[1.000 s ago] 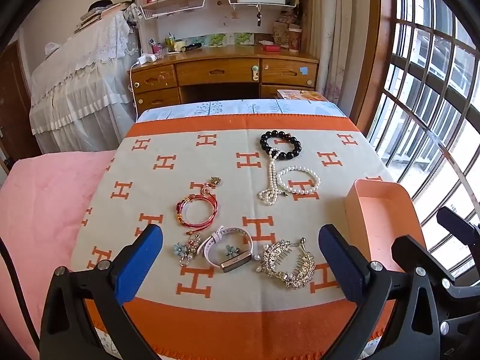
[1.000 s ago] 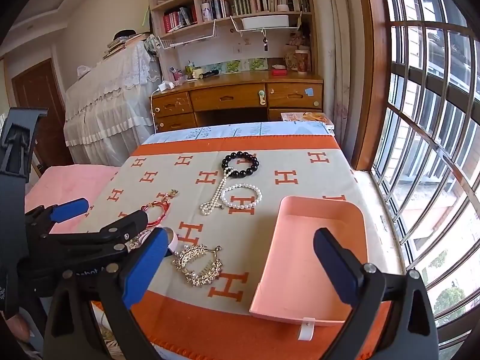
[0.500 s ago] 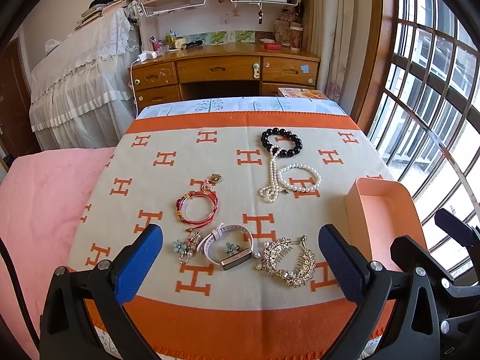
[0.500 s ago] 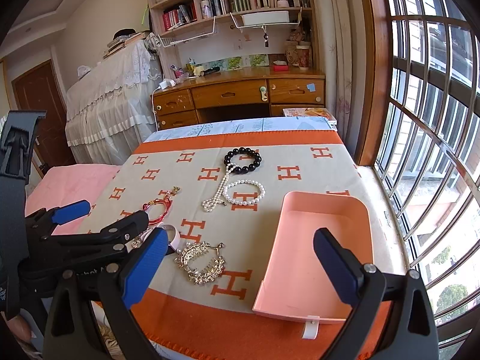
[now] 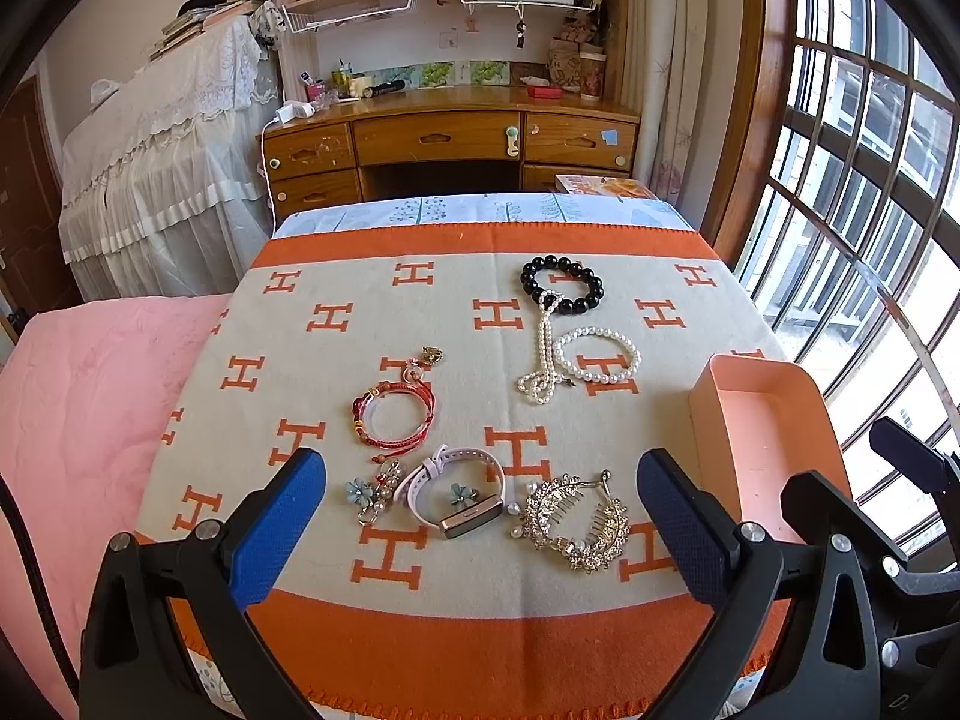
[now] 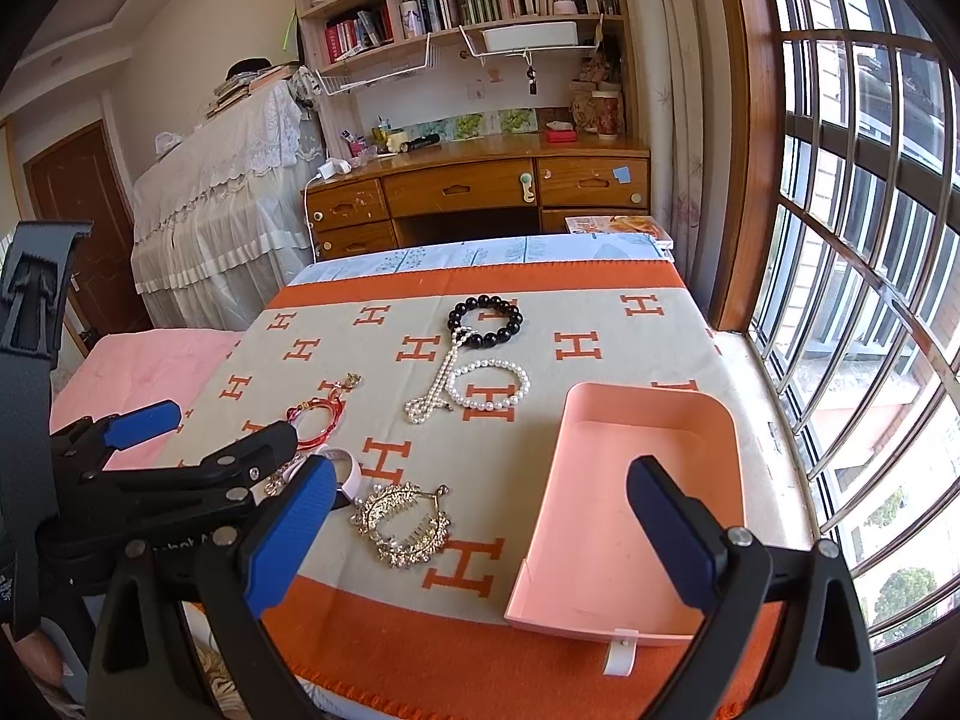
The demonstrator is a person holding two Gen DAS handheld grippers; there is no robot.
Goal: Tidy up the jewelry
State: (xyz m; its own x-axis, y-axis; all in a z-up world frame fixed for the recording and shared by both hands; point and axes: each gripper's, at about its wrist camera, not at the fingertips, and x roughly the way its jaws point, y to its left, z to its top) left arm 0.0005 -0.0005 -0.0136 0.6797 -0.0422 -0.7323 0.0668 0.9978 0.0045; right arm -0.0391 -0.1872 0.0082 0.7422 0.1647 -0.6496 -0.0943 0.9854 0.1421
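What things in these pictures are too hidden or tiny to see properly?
- Right wrist view: the watch and red bracelet are partly hidden behind the left tongs.
- Left wrist view: the pink tray has its near end covered by the right tongs' frame.
- Both views: the book titles are too small to read.

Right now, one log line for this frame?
left tongs: open, empty | right tongs: open, empty | pink tray: empty | jewelry on blanket: untouched
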